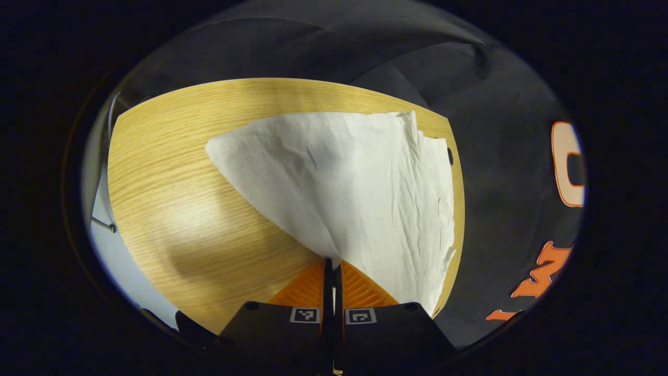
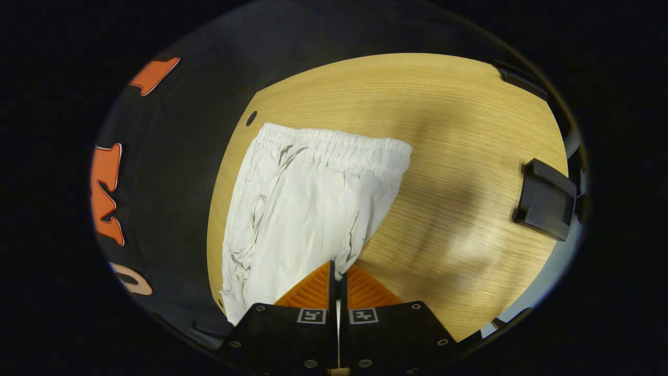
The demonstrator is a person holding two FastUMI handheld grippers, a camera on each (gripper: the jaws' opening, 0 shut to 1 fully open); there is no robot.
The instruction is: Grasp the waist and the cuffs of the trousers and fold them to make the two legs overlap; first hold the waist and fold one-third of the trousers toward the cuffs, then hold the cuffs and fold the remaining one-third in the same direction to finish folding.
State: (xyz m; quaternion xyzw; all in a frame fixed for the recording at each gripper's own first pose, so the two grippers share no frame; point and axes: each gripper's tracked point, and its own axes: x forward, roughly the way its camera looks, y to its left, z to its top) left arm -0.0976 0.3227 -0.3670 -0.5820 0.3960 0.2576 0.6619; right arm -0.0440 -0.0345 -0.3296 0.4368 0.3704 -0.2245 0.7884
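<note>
Both grippers pinch the trousers; if we tug unevenly, thin cloth slips free, legs misalign.

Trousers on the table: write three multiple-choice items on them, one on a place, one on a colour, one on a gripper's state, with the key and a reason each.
1. In the right gripper view, where does the elastic waistband lie?
A. at the far end of the trousers, away from the gripper
B. pinched between the fingers
C. hanging off the table's edge

2. What colour are the trousers?
A. dark blue
B. white
C. red

3. How does the left gripper stand?
A. wide open above bare wood
B. closed on the cloth
C. open around a bottle

Key: 1 A, the gathered band runs across the far end, flat on the wooden table. 2 B, the cloth is white in both views. 3 B, its fingers meet with the fabric's edge drawn up between them; the right gripper pinches the cloth likewise.
</note>
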